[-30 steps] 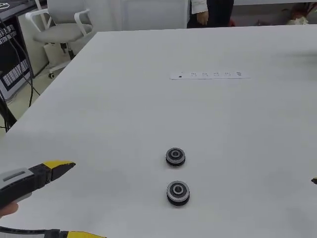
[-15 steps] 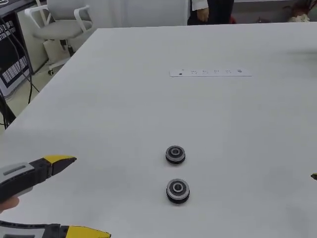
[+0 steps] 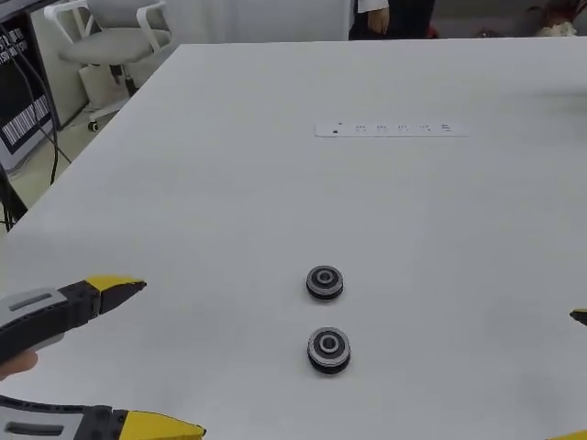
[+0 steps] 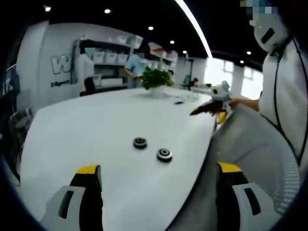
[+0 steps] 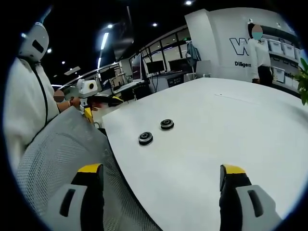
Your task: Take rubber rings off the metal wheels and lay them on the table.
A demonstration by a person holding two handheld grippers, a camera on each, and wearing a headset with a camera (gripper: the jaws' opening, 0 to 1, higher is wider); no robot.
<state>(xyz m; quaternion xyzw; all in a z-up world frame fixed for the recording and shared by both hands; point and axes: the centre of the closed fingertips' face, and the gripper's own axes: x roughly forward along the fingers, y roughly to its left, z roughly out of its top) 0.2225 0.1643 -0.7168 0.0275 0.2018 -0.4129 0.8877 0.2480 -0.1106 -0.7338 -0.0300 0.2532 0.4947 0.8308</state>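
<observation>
Two small metal wheels with black rubber rings lie flat on the white table (image 3: 229, 183): the far wheel (image 3: 325, 282) and the near wheel (image 3: 329, 350). My left gripper (image 3: 151, 357) hovers at the lower left, open, its yellow-tipped jaws well left of the wheels. At the right edge the right gripper (image 3: 578, 376) also stands open and holds nothing. The left gripper view has the far wheel (image 4: 140, 142) and near wheel (image 4: 164, 155) ahead of the open left gripper (image 4: 159, 171). From the open right gripper (image 5: 161, 171), the near wheel (image 5: 145, 138) and far wheel (image 5: 167, 124) sit ahead.
A flat white strip (image 3: 390, 130) lies on the table farther back. An office chair (image 3: 119, 46) and cables stand off the table's left corner. A person (image 3: 385, 16) stands behind the far edge. A potted plant (image 4: 154, 77) sits at the table's far end.
The head camera has tipped down a little. My left gripper's jaws have edged slightly to the right, and the right gripper's tips show more at the right edge. The wheels have stayed put.
</observation>
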